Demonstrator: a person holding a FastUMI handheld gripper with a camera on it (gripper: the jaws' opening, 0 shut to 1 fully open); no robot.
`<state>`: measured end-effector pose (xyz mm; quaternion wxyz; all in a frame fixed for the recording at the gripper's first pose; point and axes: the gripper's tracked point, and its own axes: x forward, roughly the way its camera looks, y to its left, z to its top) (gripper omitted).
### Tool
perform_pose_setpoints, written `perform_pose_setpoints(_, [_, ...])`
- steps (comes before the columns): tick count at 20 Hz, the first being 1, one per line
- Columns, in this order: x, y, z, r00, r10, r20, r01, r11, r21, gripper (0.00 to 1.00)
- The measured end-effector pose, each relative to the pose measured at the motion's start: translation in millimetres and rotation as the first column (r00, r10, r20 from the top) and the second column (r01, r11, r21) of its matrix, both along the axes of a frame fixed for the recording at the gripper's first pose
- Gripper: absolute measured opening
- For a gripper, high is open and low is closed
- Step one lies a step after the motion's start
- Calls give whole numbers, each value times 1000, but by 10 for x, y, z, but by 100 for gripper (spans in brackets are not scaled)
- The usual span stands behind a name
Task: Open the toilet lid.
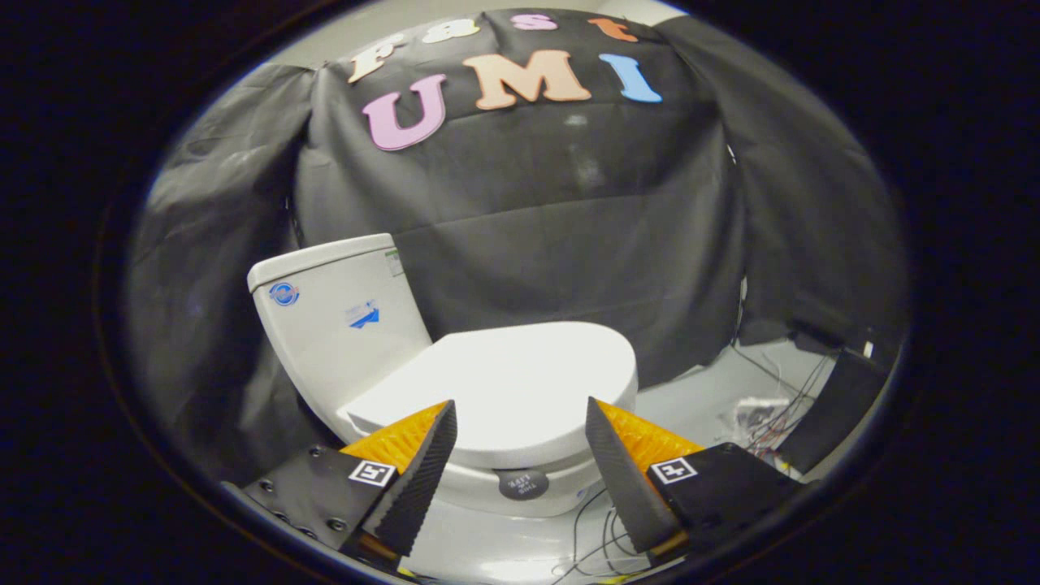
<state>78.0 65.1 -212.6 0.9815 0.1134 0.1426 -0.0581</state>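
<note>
Black cloth (569, 244) hangs as the booth's wall behind everything, draped in folds and reaching down to a pale floor (699, 398). In front of it stands a white toilet (455, 382), turned at an angle so that its cistern (337, 321) sits back toward the left finger's side and its bowl points toward the gripper. The cistern carries its own flat cover and a few small stickers on its face. The toilet lid (512, 382) lies flat and closed over the seat, a broad, white, rounded slab whose front edge sits just ahead of the fingertips and partly between them. The gripper (520, 414) has its two fingers spread wide apart, touching nothing; the lid's front rim shows in the gap between them. Each finger body bears a small square marker. Below the lid's front edge, on the bowl's front (520, 500), sits a small dark round disc (522, 484), perhaps a sticker or a cap; its marking is too small to make out. Beyond the right finger a tangle of thin cables (772, 410) trails over the floor beside a dark box (837, 406) near the cloth
</note>
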Motion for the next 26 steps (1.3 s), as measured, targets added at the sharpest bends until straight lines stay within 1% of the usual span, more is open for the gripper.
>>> perform_pose_setpoints(3, [-17, -31, -259, 998, -26, -64, 33, 992, 122, 98])
perform_pose_setpoints(6, [-71, -83, -476, 993, -48, -104, 72, 969, 235, 99])
perform_pose_setpoints(8, [-77, -120, -616, 988, -72, -134, 112, 940, 321, 99])
perform_pose_setpoints(10, [-79, -35, -759, 984, -55, -167, 120, 902, 414, 99])
perform_pose_setpoints(13, [-68, -42, -919, 979, -76, -188, 158, 865, 476, 99])
perform_pose_setpoints(15, [-53, 4, -985, 978, -75, -196, 172, 822, 543, 98])
perform_pose_setpoints(16, [-40, 39, -1007, 978, -76, -193, 177, 791, 586, 97])
perform_pose_setpoints(17, [-26, 60, -1037, 978, -76, -195, 184, 758, 626, 97])
perform_pose_setpoints(19, [22, 149, -1095, 980, -62, -189, 180, 676, 714, 96])
perform_pose_setpoints(20, [8, 151, -1114, 977, -79, -197, 203, 622, 757, 81])
perform_pose_setpoints(21, [45, 163, -1149, 976, -94, -196, 214, 577, 789, 65])
perform_pose_setpoints(22, [49, 213, -1127, 979, -92, -182, 203, 532, 822, 50])
perform_pose_setpoints(24, [73, 317, -1027, 989, -79, -129, 150, 433, 889, 50])
perform_pose_setpoints(25, [79, 267, -954, 990, -93, -104, 133, 392, 910, 38])
perform_pose_setpoints(26, [57, 196, -1159, 970, -153, -187, 234, 406, 883, 26])
